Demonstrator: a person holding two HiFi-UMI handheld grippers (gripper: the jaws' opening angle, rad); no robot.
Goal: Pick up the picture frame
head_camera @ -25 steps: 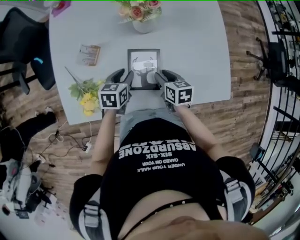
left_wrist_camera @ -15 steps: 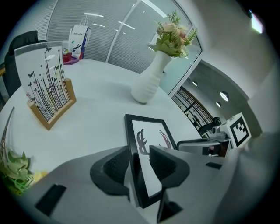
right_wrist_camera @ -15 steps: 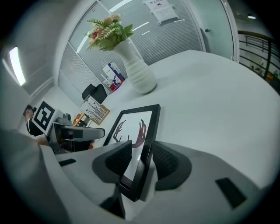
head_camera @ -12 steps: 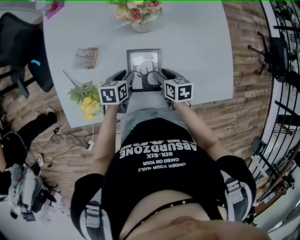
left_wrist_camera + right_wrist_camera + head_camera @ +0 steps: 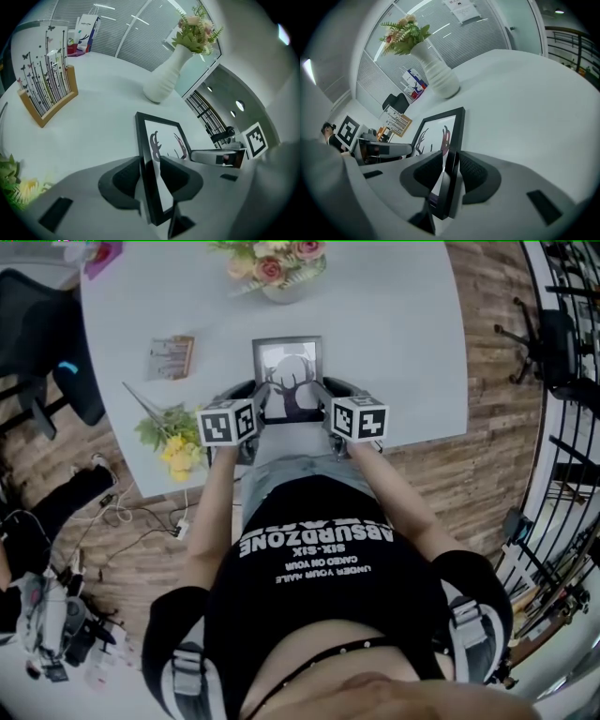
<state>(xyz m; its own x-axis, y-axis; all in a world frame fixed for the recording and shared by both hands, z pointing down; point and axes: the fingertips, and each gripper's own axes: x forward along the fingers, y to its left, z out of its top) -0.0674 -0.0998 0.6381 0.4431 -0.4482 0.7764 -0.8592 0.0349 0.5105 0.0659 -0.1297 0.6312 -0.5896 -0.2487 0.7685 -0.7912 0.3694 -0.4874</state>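
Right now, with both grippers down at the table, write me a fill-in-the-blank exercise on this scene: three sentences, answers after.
Between the jaws of the left gripper stands one edge of the ___.
Beyond it on the table stands a white ___ of flowers.
The loose flowers lying beside the left gripper have ___ blooms.
Missing words: picture frame; vase; yellow.
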